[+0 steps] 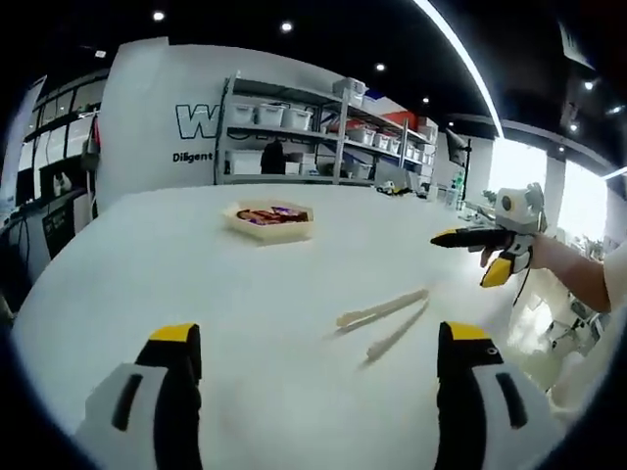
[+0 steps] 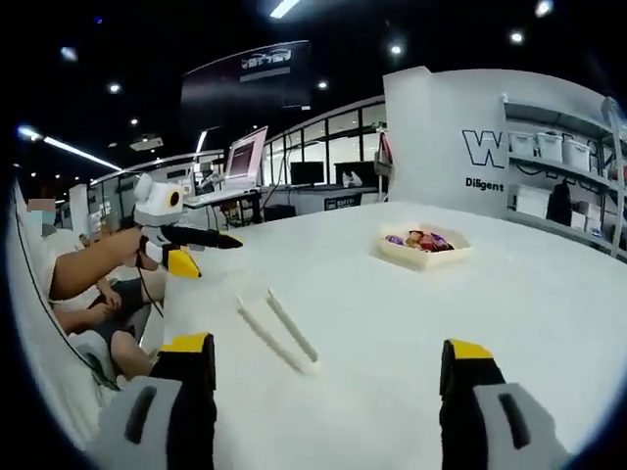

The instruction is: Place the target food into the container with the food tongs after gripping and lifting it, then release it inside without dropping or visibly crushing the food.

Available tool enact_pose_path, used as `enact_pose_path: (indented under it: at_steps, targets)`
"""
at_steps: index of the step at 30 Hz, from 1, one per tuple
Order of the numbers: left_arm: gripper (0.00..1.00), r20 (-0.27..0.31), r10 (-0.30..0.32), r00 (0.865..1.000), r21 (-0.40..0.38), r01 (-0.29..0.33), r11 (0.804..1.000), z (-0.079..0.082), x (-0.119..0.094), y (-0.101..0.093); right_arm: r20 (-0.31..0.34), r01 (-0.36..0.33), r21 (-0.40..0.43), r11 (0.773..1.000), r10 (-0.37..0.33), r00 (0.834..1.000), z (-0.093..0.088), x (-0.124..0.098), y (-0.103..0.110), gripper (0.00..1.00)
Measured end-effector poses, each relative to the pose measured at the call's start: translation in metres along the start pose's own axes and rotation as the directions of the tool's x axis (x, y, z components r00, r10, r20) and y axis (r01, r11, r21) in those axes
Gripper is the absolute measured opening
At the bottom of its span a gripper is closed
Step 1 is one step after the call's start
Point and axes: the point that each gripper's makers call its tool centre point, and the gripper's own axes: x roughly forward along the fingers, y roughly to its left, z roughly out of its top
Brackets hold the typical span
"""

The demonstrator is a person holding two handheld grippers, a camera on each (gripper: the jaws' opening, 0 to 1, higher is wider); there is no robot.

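Food tongs (image 1: 384,321) lie spread apart on table (image 2: 509,323), seemingly empty, near container (image 1: 268,219).

"W" and seemingly "Diligent" on wall (image 1: 162,108)

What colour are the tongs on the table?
Pale cream, almost white like the table. The tongs show best in the right gripper view.

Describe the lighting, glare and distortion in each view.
Left gripper view: fisheye bends the white table edge into a curve, bright windows at right wash out, and the tongs cast a soft shadow. Right gripper view: ceiling spots glare against a dark ceiling, the tray stays fairly sharp, and the edges smear.
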Motion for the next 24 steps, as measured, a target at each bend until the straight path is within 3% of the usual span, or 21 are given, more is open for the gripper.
enact_pose_path:
  at_steps: [5, 7, 9, 11, 13, 16, 19, 24]
  targets:
    - [0.99, -0.038, 0.025, 0.999, 0.031, -0.024, 0.999, -0.005, -0.001, -0.002, -0.035, 0.015, 0.031, 0.999, -0.014, 0.999, -0.006, -0.003, 0.002, 0.99]
    - [0.99, -0.080, 0.070, 0.994, 0.111, -0.061, 0.992, -0.009, -0.003, 0.001, -0.039, 0.031, 0.042, 0.999, -0.030, 0.999, -0.006, -0.005, 0.002, 0.99]
    - [0.99, -0.076, 0.104, 0.992, 0.167, -0.090, 0.982, -0.007, -0.003, 0.003, -0.041, 0.046, 0.051, 0.998, -0.044, 0.998, -0.005, -0.006, 0.001, 0.99]
    - [0.99, -0.084, 0.077, 0.993, 0.138, -0.065, 0.988, -0.008, -0.002, -0.003, -0.073, 0.086, 0.101, 0.991, -0.079, 0.994, -0.011, -0.009, -0.001, 0.99]
    - [0.99, -0.078, 0.047, 0.996, 0.079, -0.041, 0.996, -0.008, 0.000, -0.008, -0.118, 0.103, 0.060, 0.993, -0.096, 0.988, -0.018, -0.008, -0.001, 0.99]
    - [0.99, -0.106, 0.077, 0.991, 0.112, -0.065, 0.992, -0.015, 0.000, -0.005, -0.156, 0.144, 0.012, 0.989, -0.141, 0.978, -0.022, -0.009, -0.005, 0.99]
    - [0.99, -0.143, 0.035, 0.989, 0.045, -0.029, 0.999, -0.020, 0.000, -0.014, -0.180, 0.169, 0.003, 0.986, -0.165, 0.970, -0.022, -0.010, -0.006, 0.99]
    - [0.99, -0.128, 0.076, 0.989, 0.102, -0.063, 0.993, -0.013, 0.000, -0.010, -0.167, 0.178, -0.009, 0.984, -0.177, 0.970, -0.017, -0.012, -0.002, 0.99]
